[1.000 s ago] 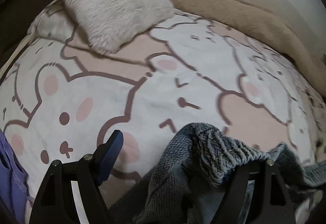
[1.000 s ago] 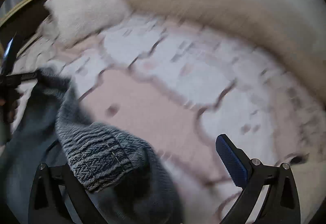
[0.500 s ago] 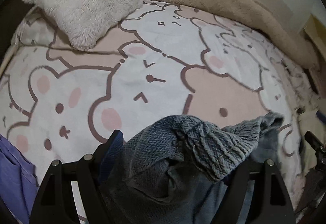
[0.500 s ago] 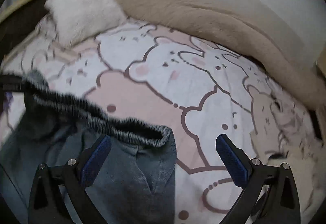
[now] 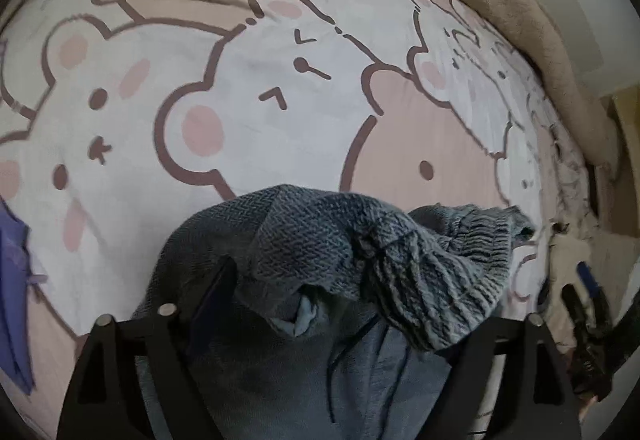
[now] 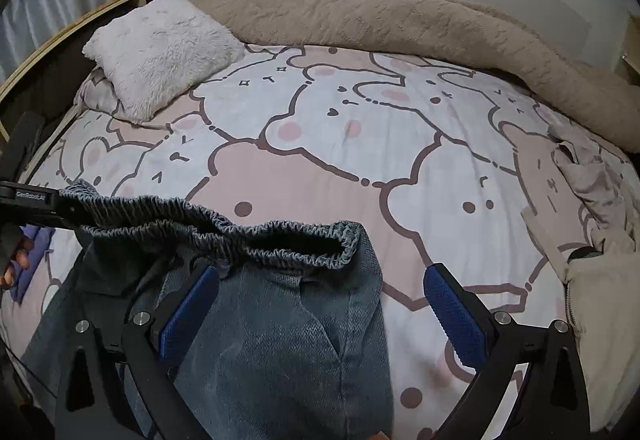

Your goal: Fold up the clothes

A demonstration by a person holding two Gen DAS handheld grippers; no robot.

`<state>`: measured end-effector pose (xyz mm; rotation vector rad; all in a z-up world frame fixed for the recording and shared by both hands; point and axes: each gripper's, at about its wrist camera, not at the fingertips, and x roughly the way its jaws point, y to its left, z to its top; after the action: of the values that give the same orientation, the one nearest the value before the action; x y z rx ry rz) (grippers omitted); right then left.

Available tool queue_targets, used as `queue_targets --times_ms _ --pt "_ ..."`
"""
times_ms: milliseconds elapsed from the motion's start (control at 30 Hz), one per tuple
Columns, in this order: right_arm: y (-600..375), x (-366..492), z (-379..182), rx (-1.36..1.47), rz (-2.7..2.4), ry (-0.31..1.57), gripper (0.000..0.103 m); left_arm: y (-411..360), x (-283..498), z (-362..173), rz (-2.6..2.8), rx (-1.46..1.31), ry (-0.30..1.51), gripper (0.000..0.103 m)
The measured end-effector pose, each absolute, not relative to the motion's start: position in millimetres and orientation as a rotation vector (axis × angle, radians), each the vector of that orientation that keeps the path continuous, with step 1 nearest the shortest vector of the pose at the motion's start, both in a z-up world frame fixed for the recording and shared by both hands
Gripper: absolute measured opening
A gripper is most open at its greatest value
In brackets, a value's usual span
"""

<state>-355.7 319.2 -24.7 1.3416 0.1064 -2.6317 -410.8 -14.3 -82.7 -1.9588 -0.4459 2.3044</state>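
Waistband (image 6: 224,236) beside open sheet (image 6: 360,143)

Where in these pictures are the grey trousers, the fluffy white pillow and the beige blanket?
grey trousers (image 6: 280,352): right wrist view, front fabric below waistband.
fluffy white pillow (image 6: 160,51): right wrist view, middle.
beige blanket (image 6: 400,15): right wrist view, top fold.

right gripper (image 6: 320,316): released waistband, now clear | trousers (image 6: 280,340): dropped flatter on bed

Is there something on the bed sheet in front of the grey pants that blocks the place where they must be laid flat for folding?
Nothing visible does. The bear-print sheet beyond the grey pants lies bare. The fluffy pillow, the beige blanket and the beige garment stay at its edges.
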Motion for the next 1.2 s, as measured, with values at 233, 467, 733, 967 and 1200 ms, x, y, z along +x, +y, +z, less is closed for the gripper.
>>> queue_targets --times_ms 233,467,733,967,1200 --pt "321.3 -345.7 -23.7 1.336 -2.641 0.108 0.102 -14.6 -399.9 -76.5 2.358 -1.936 -0.400 0.099" --pt "325.6 -335.8 -20.0 1.330 -2.640 0.131 0.102 15.1 -368.7 -34.5 2.635 -1.477 0.070 0.103" --pt "328.4 -326.2 -28.0 1.339 -2.644 0.166 0.102 28.0 -327.4 2.5 2.636 -0.995 0.334 0.103" --pt "337.6 -323.4 -37.7 1.363 -2.745 0.170 0.095 -22.0 -364.6 -31.3 2.694 -1.308 0.132 0.103" --pt "318.5 -331.0 -69.7 1.429 -2.698 0.236 0.033 -3.4 -363.8 -89.9 2.593 -1.431 0.217 0.103"
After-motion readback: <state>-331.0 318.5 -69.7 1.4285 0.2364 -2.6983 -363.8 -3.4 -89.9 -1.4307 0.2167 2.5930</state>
